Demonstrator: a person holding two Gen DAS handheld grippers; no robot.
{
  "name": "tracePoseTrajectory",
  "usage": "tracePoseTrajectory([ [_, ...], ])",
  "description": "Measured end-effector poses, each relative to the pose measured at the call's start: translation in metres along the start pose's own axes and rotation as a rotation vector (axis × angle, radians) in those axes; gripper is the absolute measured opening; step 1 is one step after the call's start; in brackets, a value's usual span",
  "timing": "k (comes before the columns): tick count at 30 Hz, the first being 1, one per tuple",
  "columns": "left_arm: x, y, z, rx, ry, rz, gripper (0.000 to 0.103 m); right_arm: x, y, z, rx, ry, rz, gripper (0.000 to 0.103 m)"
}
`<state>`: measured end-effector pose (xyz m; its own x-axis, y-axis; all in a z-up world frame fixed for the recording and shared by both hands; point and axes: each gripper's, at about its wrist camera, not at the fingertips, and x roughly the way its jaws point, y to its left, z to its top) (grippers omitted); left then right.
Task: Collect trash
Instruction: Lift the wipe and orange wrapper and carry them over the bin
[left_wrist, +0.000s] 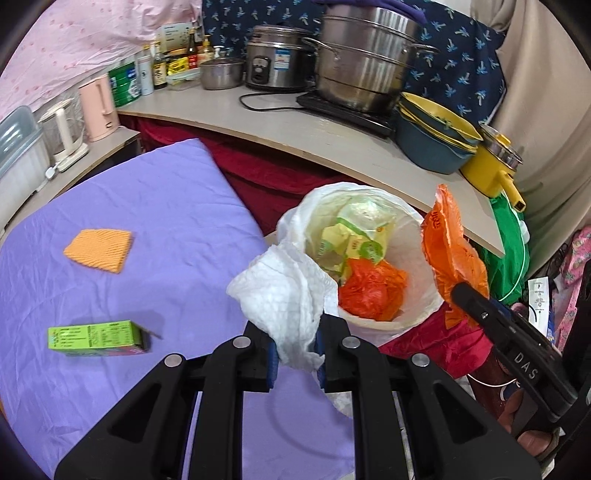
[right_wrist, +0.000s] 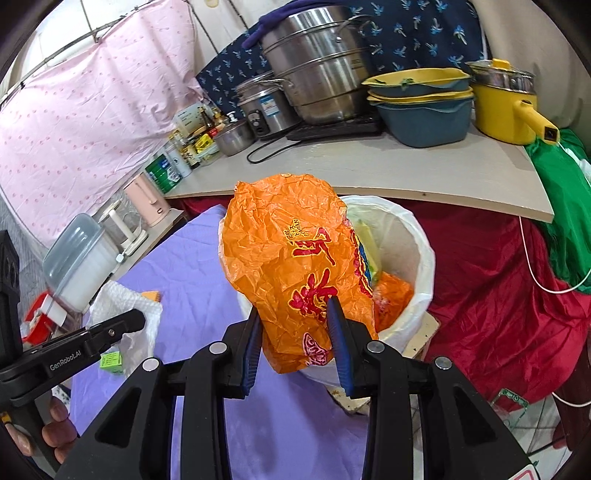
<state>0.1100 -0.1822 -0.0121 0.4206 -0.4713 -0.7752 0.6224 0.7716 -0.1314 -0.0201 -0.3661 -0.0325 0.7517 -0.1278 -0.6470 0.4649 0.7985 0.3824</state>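
My left gripper (left_wrist: 295, 332) is shut on a crumpled white paper towel (left_wrist: 284, 291), held at the near rim of the white-lined trash bin (left_wrist: 424, 291). The bin holds yellow-green wrappers (left_wrist: 351, 240) and an orange bag (left_wrist: 373, 288). My right gripper (right_wrist: 293, 314) is shut on a crumpled orange plastic bag (right_wrist: 291, 258) with red print, held over the bin's (right_wrist: 413, 251) left rim. In the left wrist view that bag (left_wrist: 450, 243) hangs at the bin's right side. A green carton (left_wrist: 96, 338) and an orange sponge (left_wrist: 99, 249) lie on the purple cloth (left_wrist: 166, 206).
A counter (left_wrist: 295, 129) behind the bin carries steel pots (left_wrist: 365, 55), a rice cooker (left_wrist: 273, 59), stacked bowls (left_wrist: 436, 133), a yellow pot (left_wrist: 495, 166) and bottles. Red cloth (right_wrist: 498, 277) drapes below. Kettles (left_wrist: 96, 107) and a plastic box (right_wrist: 79, 258) stand left.
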Motion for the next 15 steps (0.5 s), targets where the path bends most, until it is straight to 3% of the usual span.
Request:
tracePoseTrajectory([
  [15, 0.065, -0.053, 0.028, 0.036, 0.07, -0.082, 0.016, 0.016, -0.049, -0.001, 0.073, 0.023, -0.077, 0.033],
])
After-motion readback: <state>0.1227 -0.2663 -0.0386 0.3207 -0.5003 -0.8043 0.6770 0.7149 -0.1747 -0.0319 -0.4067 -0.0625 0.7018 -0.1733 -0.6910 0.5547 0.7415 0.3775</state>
